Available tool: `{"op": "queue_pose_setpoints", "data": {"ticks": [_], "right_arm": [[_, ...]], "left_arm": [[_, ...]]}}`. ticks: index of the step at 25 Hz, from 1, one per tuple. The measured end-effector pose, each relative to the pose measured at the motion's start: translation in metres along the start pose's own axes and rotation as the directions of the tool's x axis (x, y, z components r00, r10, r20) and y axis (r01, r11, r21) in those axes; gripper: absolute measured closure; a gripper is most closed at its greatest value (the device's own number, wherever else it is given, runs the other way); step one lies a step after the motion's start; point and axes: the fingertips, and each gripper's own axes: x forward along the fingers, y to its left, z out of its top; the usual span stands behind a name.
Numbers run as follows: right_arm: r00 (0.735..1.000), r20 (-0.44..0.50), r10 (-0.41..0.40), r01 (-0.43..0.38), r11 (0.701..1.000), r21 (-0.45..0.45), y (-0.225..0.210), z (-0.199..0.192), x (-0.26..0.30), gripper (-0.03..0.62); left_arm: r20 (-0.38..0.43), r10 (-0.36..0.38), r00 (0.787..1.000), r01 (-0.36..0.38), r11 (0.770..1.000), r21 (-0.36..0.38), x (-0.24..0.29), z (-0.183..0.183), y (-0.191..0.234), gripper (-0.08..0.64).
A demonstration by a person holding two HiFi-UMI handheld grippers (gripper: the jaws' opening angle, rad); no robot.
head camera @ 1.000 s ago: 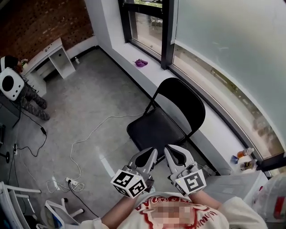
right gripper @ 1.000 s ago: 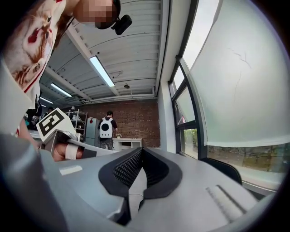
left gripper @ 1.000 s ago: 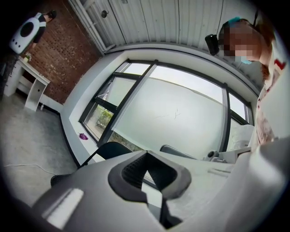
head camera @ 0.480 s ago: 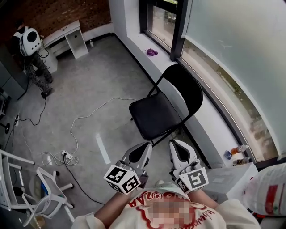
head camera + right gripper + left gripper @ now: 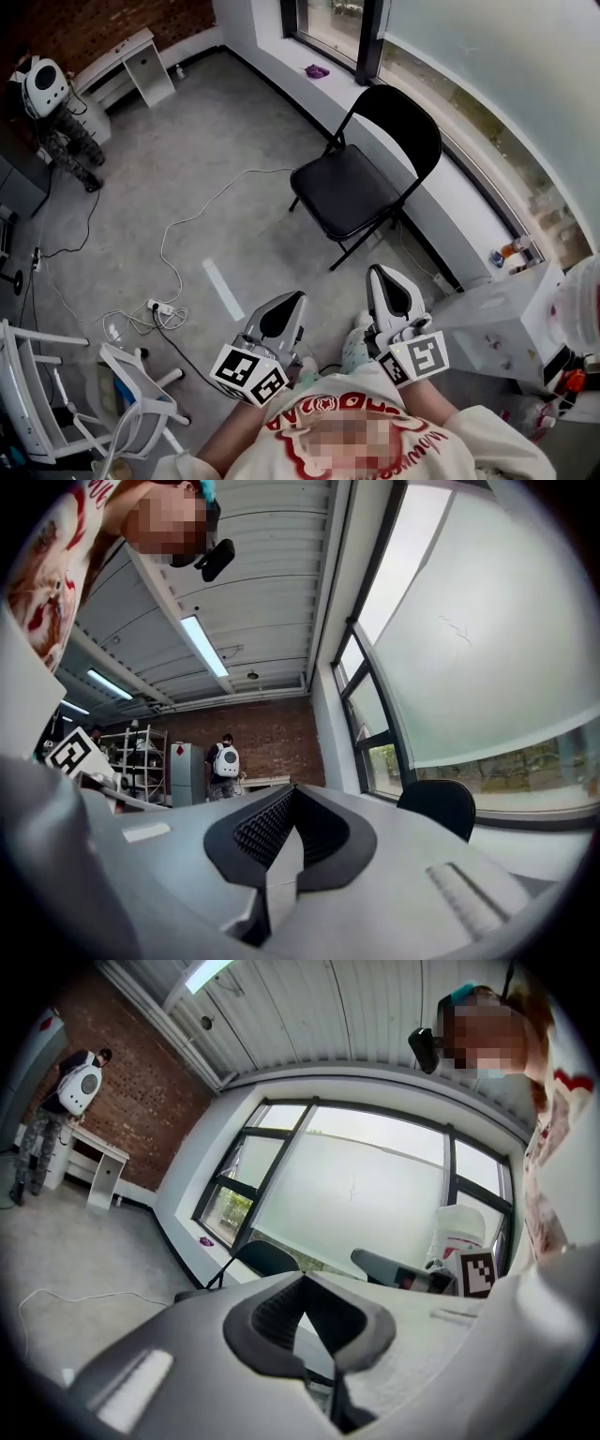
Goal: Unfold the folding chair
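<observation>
The black folding chair (image 5: 361, 178) stands unfolded on the grey floor beside the window ledge, seat level and backrest toward the window. Its backrest also shows in the left gripper view (image 5: 265, 1258) and in the right gripper view (image 5: 439, 804). My left gripper (image 5: 277, 326) and right gripper (image 5: 392, 298) are held close to my body, well short of the chair and touching nothing. Both are shut with nothing between the jaws, which meet tip to tip in each gripper view.
A white cable (image 5: 187, 234) and a power strip (image 5: 159, 306) lie on the floor left of the chair. A white box (image 5: 502, 323) stands at my right. White chairs (image 5: 112, 403) sit at lower left. A person with a white backpack (image 5: 45, 84) stands far left by a desk (image 5: 136, 56).
The head view has drawn back and swung: the chair now sits farther from me and higher in the picture. Both grippers stay shut near my chest.
</observation>
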Motion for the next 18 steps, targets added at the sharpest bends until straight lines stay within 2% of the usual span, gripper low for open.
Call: {"op": "queue_pose_setpoints", "data": {"ticks": [2, 6, 10, 15, 18], "right_arm": [[0.999, -0.028, 0.017, -0.018, 1.0, -0.017, 0.018, -0.005, -0.014, 0.568], [0.999, -0.037, -0.01, 0.01, 1.0, -0.007, 0.03, -0.007, -0.022, 0.568], [0.999, -0.042, -0.001, -0.002, 0.998, -0.06, 0.038, -0.006, -0.031, 0.568], [0.999, 0.004, -0.041, 0.041, 0.999, -0.019, 0.028, 0.012, -0.048, 0.568], [0.999, 0.017, -0.05, 0.051, 0.997, -0.058, 0.021, 0.027, -0.077, 0.568]], "left_arm": [[0.001, -0.021, 1.0, 0.021, 1.0, -0.018, -0.011, -0.004, -0.002, 0.555], [0.014, -0.063, 0.998, 0.063, 0.998, -0.013, -0.011, 0.007, -0.007, 0.555], [0.021, -0.104, 0.994, 0.103, 0.995, 0.005, -0.012, 0.01, -0.02, 0.555], [0.018, -0.162, 0.987, 0.161, 0.987, 0.019, -0.005, 0.004, -0.057, 0.555], [0.022, -0.183, 0.983, 0.183, 0.983, 0.012, 0.002, -0.003, -0.089, 0.555]]}}
